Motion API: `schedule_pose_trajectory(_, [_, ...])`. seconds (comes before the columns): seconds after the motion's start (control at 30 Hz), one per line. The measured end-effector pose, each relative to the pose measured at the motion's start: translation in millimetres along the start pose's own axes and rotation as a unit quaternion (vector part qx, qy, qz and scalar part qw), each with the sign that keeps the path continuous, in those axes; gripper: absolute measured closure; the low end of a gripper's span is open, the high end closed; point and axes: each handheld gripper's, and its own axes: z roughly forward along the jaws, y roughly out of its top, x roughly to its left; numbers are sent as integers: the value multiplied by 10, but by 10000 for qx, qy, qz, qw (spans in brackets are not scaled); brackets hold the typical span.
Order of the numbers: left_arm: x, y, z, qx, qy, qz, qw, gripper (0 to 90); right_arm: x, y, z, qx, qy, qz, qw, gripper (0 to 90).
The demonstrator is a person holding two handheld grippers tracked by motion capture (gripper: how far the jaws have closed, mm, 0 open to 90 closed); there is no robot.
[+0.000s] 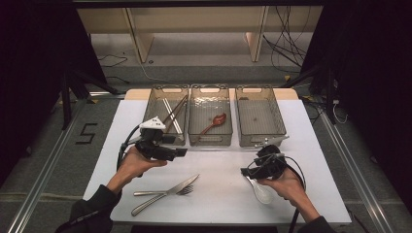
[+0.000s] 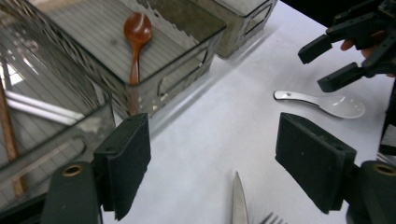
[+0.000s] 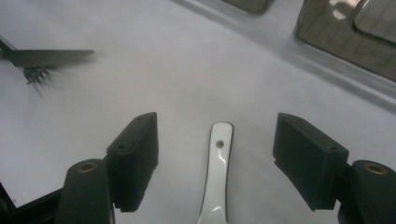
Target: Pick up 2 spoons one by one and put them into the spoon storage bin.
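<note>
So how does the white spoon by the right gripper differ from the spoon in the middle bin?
The white spoon is pale and glossy; the red-brown spoon is dark, looking wooden. The white spoon lies on the table between the right gripper's open jaws; the red-brown spoon already lies inside the middle bin. Both lie flat.

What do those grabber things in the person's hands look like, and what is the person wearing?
Each is black. The left gripper carries a pale grey three-cornered plate on top, and a black cable loops from it. The right gripper trails a black cable too. Up close, the fingers are flat black rectangular blocks with brass-coloured rings at their bases. The sleeves are dark.
</note>
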Motion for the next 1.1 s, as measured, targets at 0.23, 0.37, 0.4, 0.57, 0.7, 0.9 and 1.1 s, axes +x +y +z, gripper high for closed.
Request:
schedule_pose_trajectory(0.23, [-24, -173, -23, 155, 79, 79, 9998, 253, -1, -33, 74, 465, -12, -136, 9988, 410])
schedule_pose_trajectory(0.37, [-36, -222, -53, 142, 83, 64, 9998, 253, -3, -53, 113, 702, 28, -154, 9974, 471])
schedule_pose_trajectory(0.4, [-41, -237, -59, 166, 97, 87, 9998, 253, -4, -59, 124, 747, 22, -149, 9971, 482])
schedule_pose_trajectory(0.57, [-81, -311, -53, 298, 120, 166, 9993, 253, -15, -78, 154, 947, 76, -113, 9954, 532])
schedule_pose_trajectory(0.7, [-125, -335, -63, 356, 112, 264, 9990, 253, -19, -89, 171, 1054, 118, -150, 9942, 572])
schedule_pose_trajectory(0.9, [-137, -370, -96, 360, 99, 258, 9990, 250, -36, -103, 199, 1210, 108, -98, 9925, 653])
schedule_pose_trajectory(1.1, [-121, -396, -123, 337, 123, 187, 9992, 250, -59, -120, 252, 1454, 148, -82, 9892, 720])
